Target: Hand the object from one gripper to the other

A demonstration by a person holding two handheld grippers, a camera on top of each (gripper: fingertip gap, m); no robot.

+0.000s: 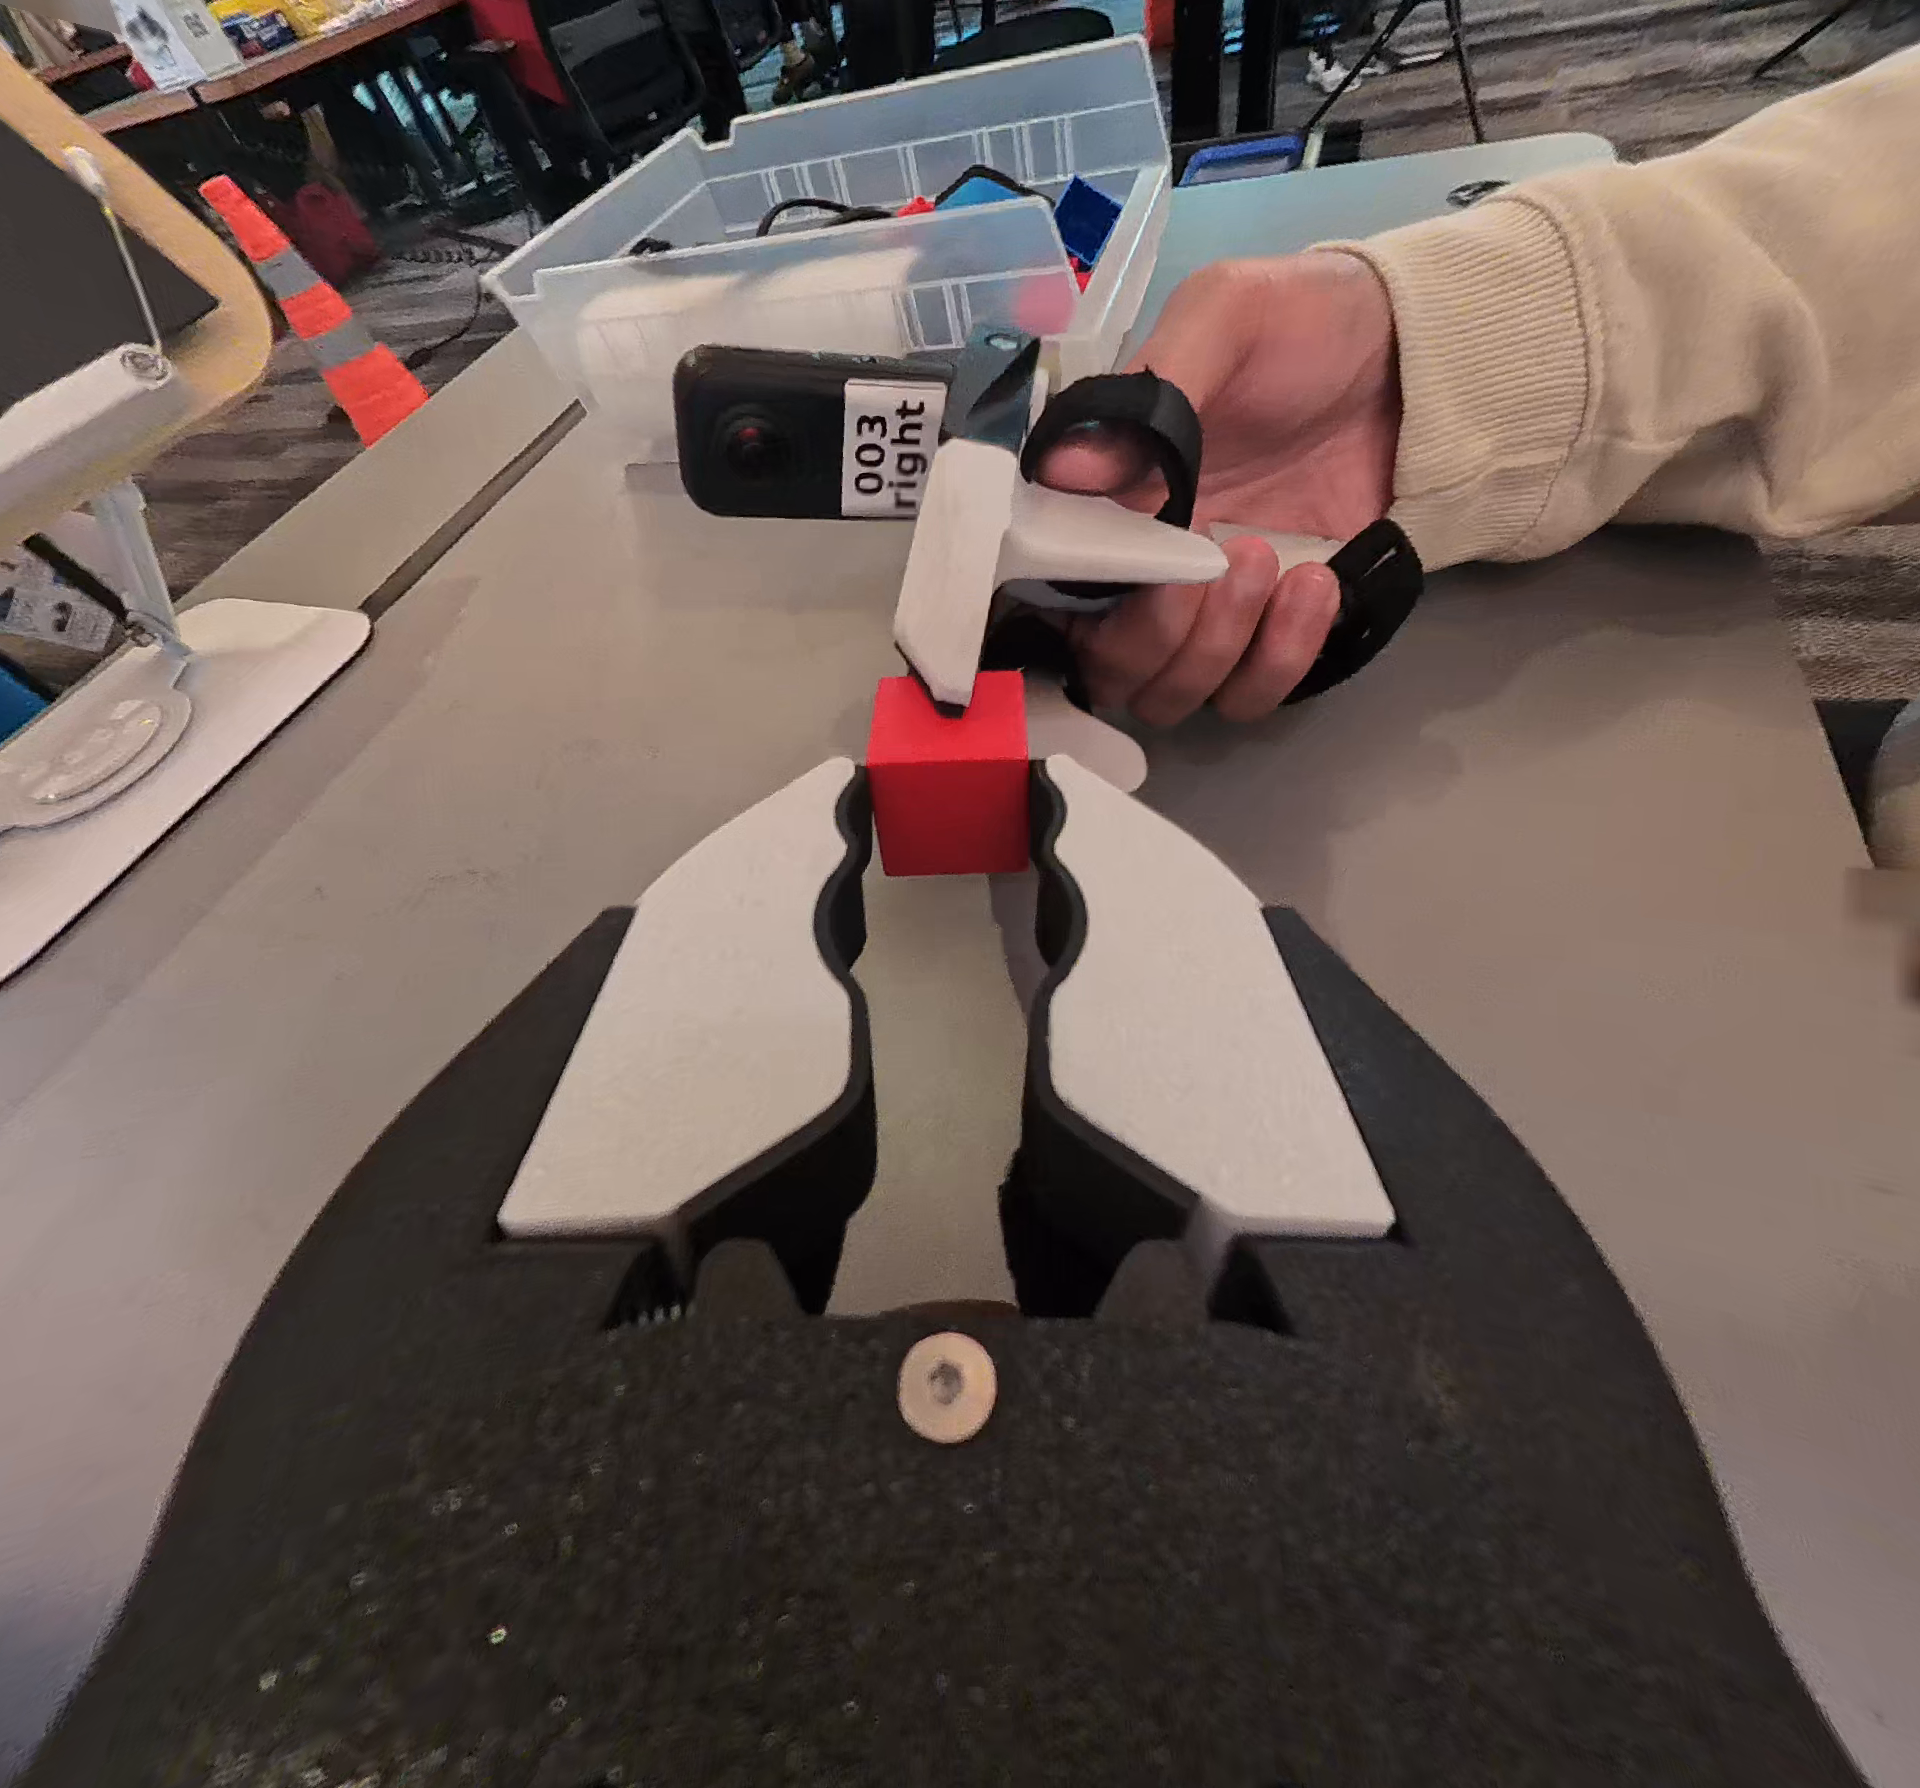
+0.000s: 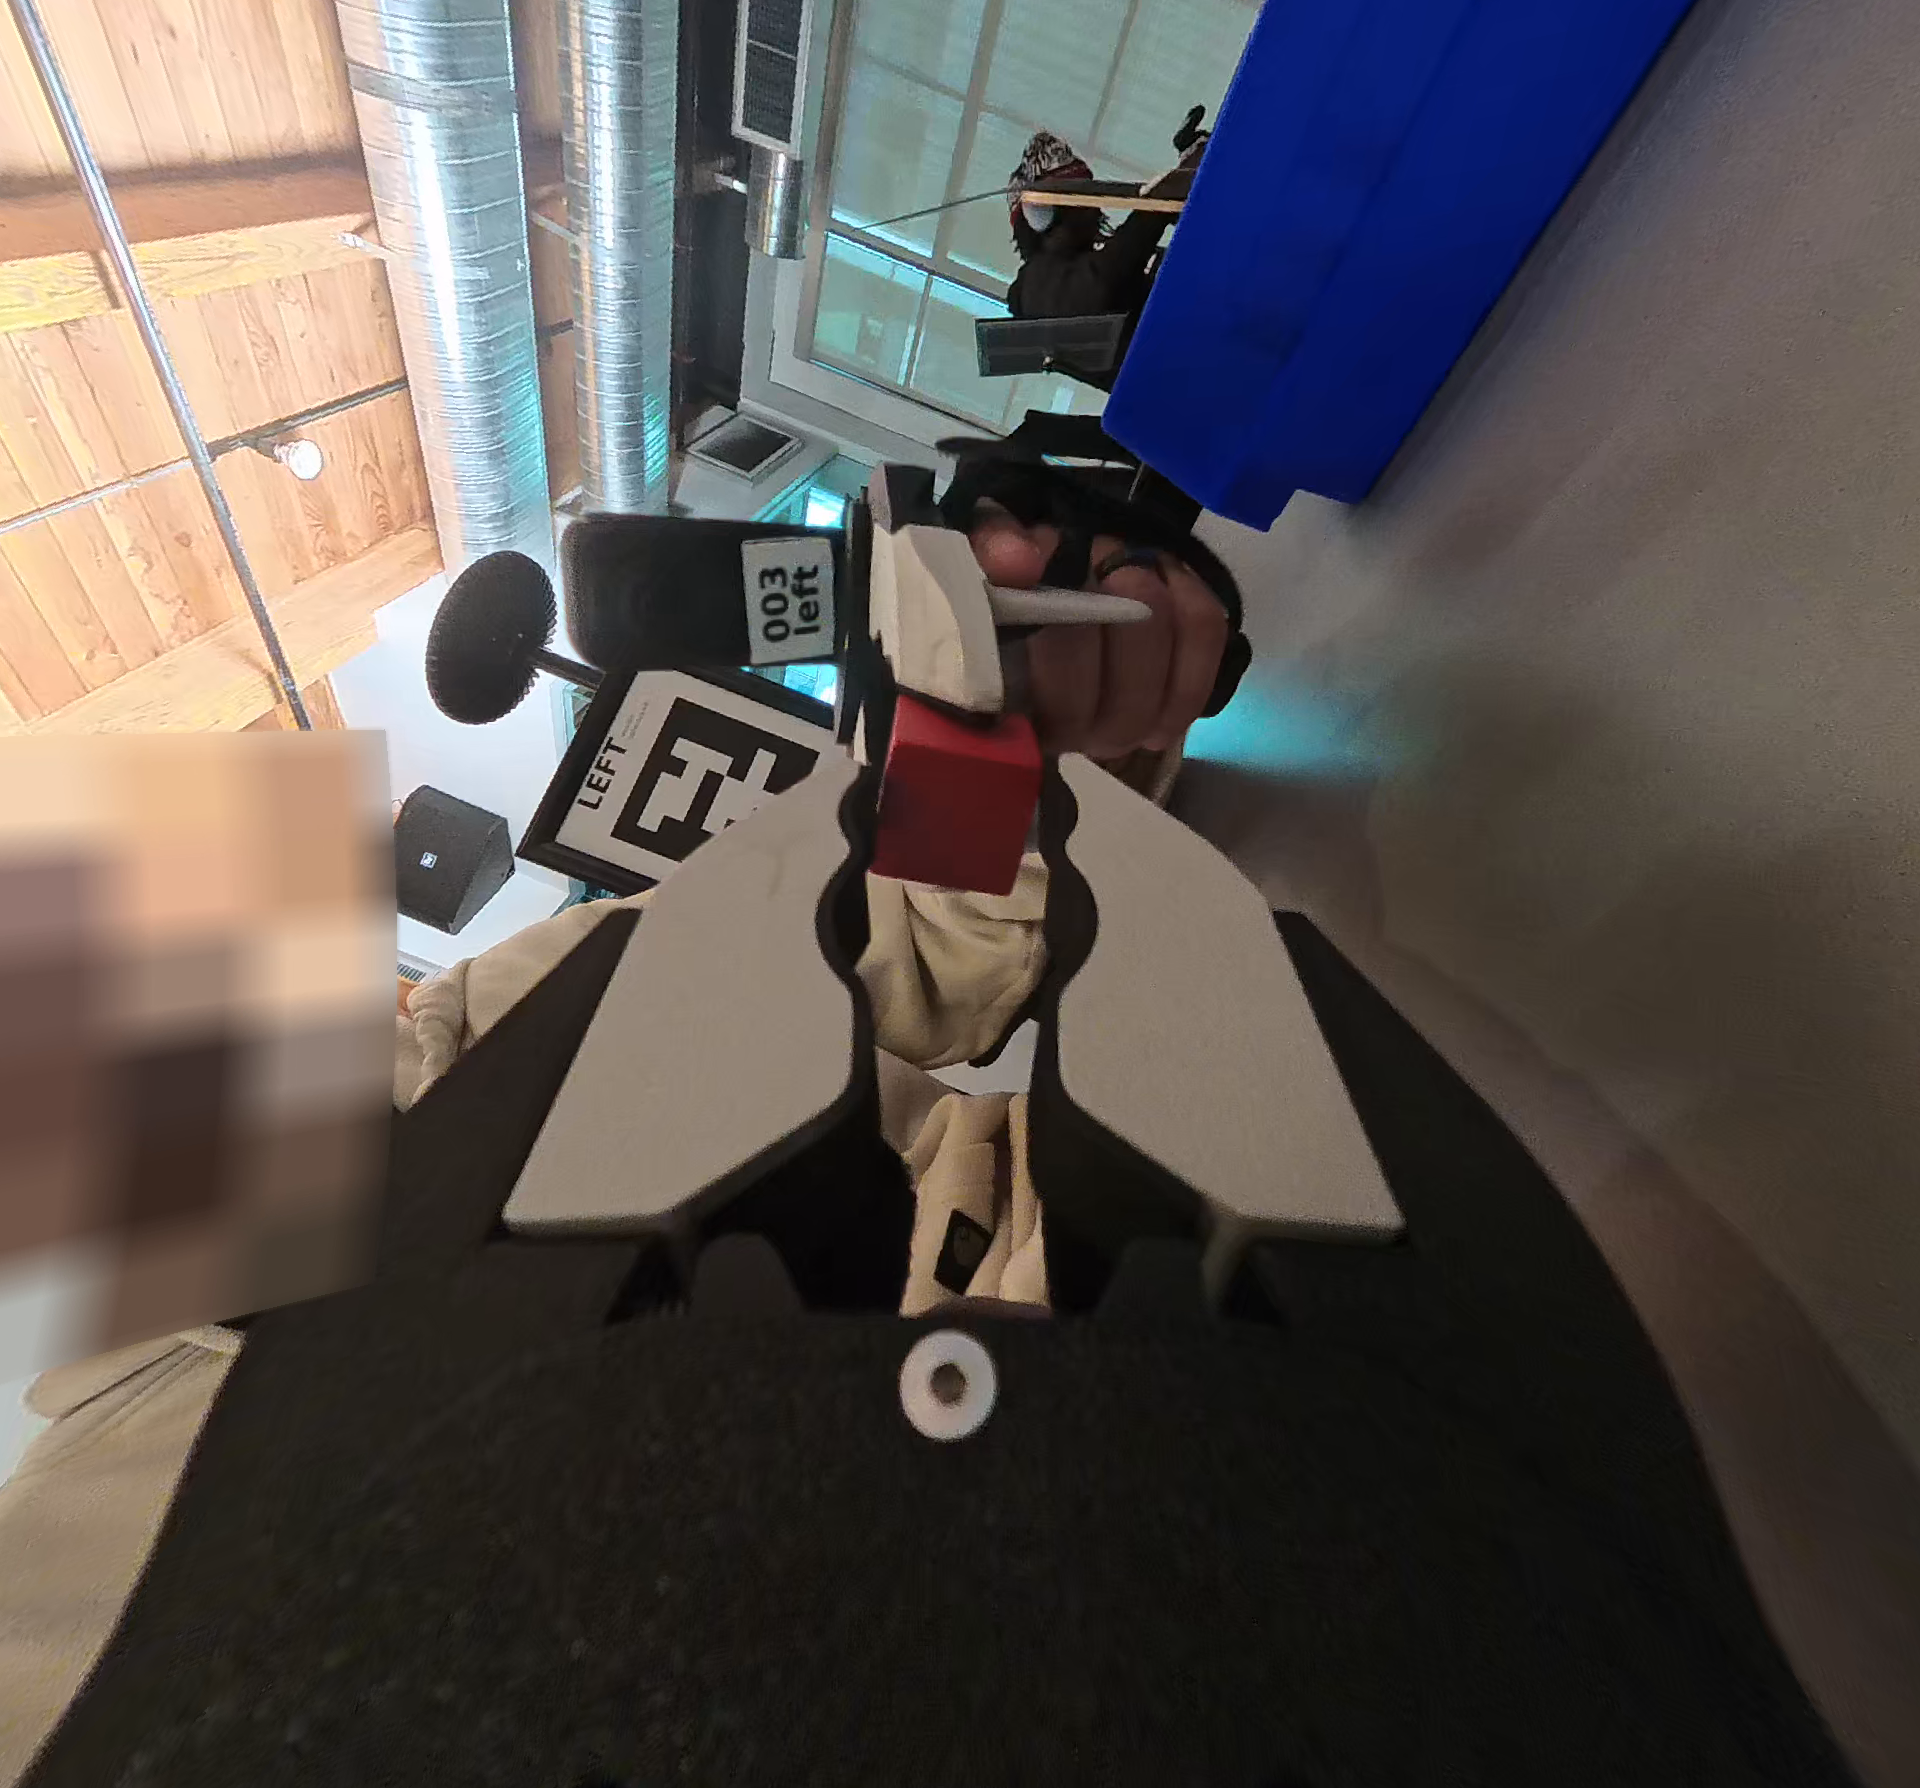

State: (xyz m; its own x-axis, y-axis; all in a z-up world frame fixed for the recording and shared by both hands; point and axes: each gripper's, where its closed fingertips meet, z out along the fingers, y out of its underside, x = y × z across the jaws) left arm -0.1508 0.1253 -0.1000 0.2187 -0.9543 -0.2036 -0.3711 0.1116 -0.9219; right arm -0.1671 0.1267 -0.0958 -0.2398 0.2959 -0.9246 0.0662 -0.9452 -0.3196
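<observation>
Small red cube [image 1: 951, 793] above the grey bench [image 1: 1455, 907], pinched between left tongs [image 1: 948, 803], right tongs [image 2: 951, 819] clamped on it too, clear plastic bin [image 1: 831, 273] behind

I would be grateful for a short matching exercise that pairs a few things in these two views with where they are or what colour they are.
Things:
1. cube
2. clear bin
3. traffic cone
4. sleeve

Descriptions:
A. cream, on the arm reaching in from the right
B. orange with grey bands, on the floor
C. red, between the fingertips of both grippers
D. on the table behind the grippers, holding small items

Pairs: 1-C, 2-D, 3-B, 4-A
</observation>
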